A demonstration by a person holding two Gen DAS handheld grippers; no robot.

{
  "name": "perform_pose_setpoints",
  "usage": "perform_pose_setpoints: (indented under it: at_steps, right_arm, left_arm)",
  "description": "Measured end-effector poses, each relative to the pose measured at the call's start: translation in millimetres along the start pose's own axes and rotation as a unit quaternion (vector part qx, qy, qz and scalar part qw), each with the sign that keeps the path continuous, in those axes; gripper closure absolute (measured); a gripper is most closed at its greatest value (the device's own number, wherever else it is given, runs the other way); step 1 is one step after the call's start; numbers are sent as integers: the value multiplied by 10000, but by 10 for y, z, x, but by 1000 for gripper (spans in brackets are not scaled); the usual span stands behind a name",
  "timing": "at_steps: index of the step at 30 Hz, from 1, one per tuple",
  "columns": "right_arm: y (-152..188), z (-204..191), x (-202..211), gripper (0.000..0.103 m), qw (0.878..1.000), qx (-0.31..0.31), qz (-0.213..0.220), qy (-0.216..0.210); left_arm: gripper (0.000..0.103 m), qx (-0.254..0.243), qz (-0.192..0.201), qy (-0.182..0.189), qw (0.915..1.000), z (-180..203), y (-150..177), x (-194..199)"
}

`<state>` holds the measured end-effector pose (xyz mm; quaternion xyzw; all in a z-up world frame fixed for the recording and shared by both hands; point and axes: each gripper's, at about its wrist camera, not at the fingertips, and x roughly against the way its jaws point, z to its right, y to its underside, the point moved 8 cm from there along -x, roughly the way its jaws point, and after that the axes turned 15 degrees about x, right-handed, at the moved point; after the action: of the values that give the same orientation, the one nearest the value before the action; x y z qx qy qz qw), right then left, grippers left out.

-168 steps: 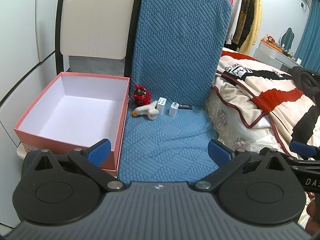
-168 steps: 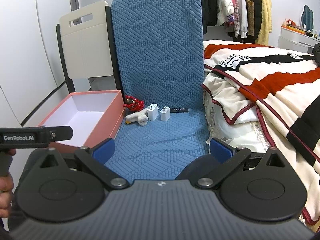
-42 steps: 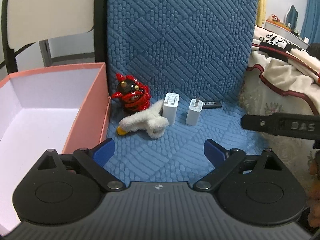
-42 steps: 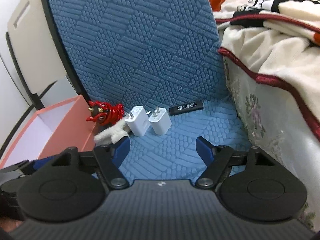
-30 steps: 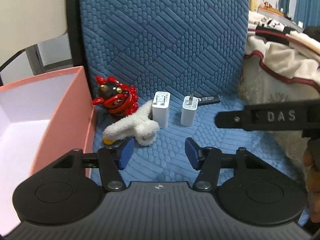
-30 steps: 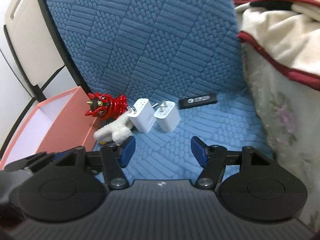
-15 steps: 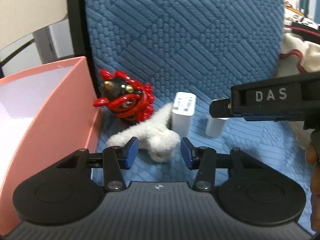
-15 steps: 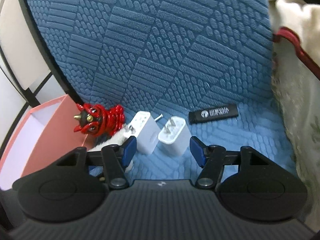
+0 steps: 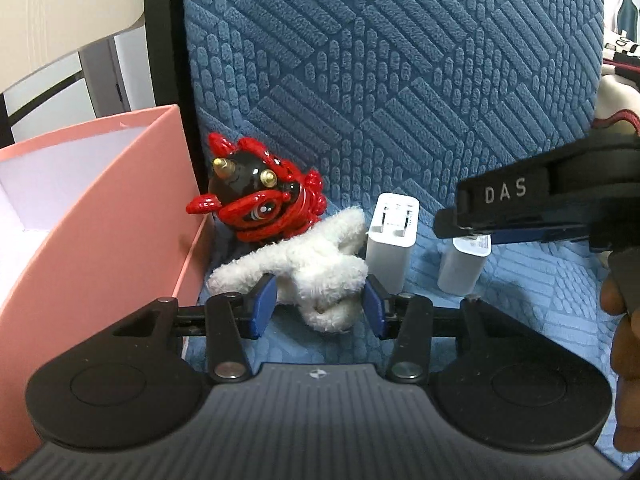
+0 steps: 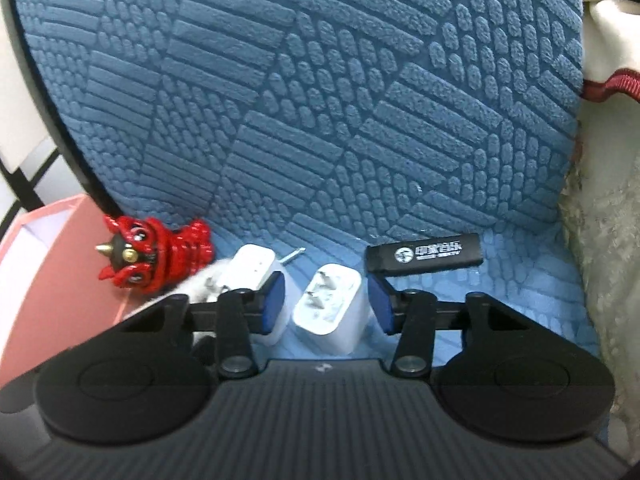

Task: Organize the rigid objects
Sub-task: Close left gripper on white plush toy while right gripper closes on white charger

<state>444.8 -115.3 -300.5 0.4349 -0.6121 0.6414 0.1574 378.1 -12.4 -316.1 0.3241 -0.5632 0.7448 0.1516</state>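
Observation:
On the blue quilted chair seat lie a red and black lion figurine, a white plush toy, two white plug chargers and a black USB stick. My left gripper is open with its blue pads on either side of the plush toy. My right gripper is open around the right-hand charger, with the left-hand charger just outside its left pad. The right gripper's arm shows in the left wrist view above the right-hand charger.
An open pink box with a white inside stands at the left against the seat. The chair's blue backrest rises right behind the objects. A bed with a cream blanket is at the right.
Both grippers have moved forward and down to the objects. The left one has come around the plush toy, and the right one around the right-hand charger. Both jaws narrowed earlier.

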Motion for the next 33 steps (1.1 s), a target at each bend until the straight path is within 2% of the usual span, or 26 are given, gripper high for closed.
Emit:
perform_pose_setpoints:
  at_steps: [2,5,8,16,28,33]
  right_arm:
    - [3,32,-22,62,9999,-116,12,-73]
    - [3,40,-30,64,9999,-87,-14,-67]
    - [25,20,74,67,10000,-48,-10,-70]
    - [82,-23,267,70,10000,37,34,-13]
    - [363,-75,585,72,9999,9,-77,125]
    - [517,-155,696,72,9993,91,-148,317]
  left_arm:
    - [51,20,-3,2,10000,15,10,-9]
    - [62,124,-119,97,9998,35,45,-17]
    - [65,128,-31,106,9999,67,45,19]
    - [66,414,-84,174,9990,21,31,115]
    - [66,497,-145,320,9981,-25,169,477]
    - [66,452,-211,394,9980,-53,288,658]
